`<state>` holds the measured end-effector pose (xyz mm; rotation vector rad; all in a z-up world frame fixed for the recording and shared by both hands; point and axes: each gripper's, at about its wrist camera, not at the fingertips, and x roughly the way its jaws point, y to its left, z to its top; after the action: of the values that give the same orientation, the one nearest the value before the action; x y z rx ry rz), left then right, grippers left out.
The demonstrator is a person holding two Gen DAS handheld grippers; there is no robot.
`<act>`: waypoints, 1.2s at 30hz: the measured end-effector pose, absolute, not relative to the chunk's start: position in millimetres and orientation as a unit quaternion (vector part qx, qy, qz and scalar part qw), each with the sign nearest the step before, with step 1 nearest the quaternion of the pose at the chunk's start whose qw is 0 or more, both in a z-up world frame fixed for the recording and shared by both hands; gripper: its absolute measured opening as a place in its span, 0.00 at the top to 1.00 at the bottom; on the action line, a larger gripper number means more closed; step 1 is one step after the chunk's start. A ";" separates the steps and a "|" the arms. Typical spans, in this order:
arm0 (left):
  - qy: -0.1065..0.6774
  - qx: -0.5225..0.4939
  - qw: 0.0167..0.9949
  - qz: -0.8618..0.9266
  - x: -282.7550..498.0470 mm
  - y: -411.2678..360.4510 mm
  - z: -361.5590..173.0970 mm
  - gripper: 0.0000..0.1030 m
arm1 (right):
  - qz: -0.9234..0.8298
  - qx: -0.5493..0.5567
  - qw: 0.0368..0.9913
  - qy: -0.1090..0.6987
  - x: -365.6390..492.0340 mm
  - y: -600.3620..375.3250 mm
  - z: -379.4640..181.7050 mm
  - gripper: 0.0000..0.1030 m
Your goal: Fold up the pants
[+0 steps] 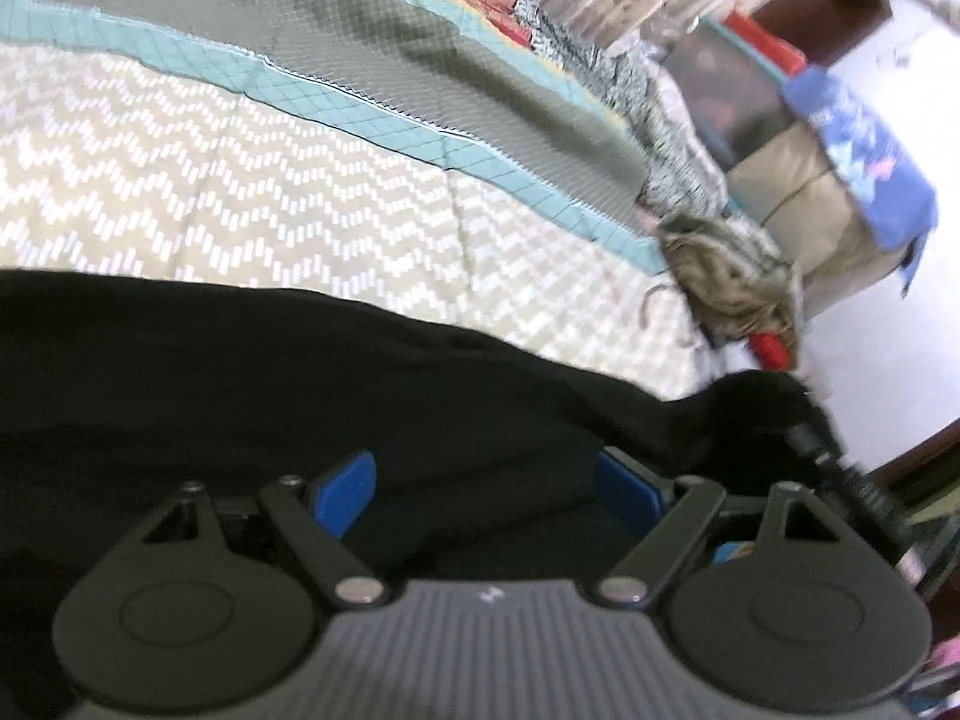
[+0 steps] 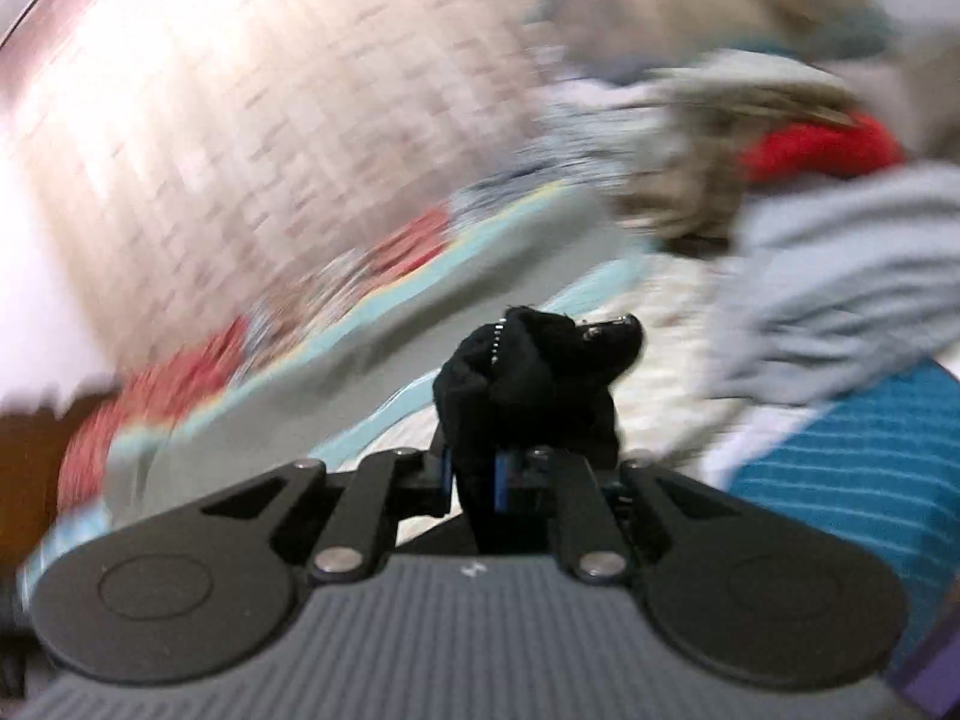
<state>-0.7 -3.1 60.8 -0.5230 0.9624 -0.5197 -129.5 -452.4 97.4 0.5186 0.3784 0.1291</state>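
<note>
I am holding the black pants (image 1: 300, 396) over the bed (image 1: 240, 198), where most of the cloth is lying spread across the zigzag-patterned cover, close under my left gripper (image 1: 486, 489). That gripper is standing wide apart, its blue pads (image 1: 348, 495) showing on either side with dark fabric between and beneath them; I am not pinching anything with it as far as I can see. My right gripper (image 2: 474, 474) is pressed together on a bunched wad of the pants (image 2: 528, 384), probably near the waist, since a small metal zipper or chain is glinting at the top of the bundle. The right wrist view is heavily smeared, so the surroundings there are hard to read.

I am judging the fabric to be light, soft and limp: it is sagging and crumpling, so it will not hold any shape by itself. It should drape rather than slide, though a thick wad could slip out of a narrow pinch. For a clean fold I am thinking the left gripper should take a flat edge, at the waistband or a leg hem, not the middle of the cloth. A crumpled tan garment (image 1: 726, 276) is sitting at the bed's far corner, well apart from the pants.
</note>
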 end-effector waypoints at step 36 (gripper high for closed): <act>0.475 -0.014 0.824 -0.307 15.0 -152.7 21.6 0.53 | 0.143 0.320 0.860 0.370 -105.1 -392.6 -1.3 0.94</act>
<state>15.0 -152.7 21.6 -0.0301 1.0101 -0.6531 -105.1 -392.6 -1.3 0.6707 0.7775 0.2992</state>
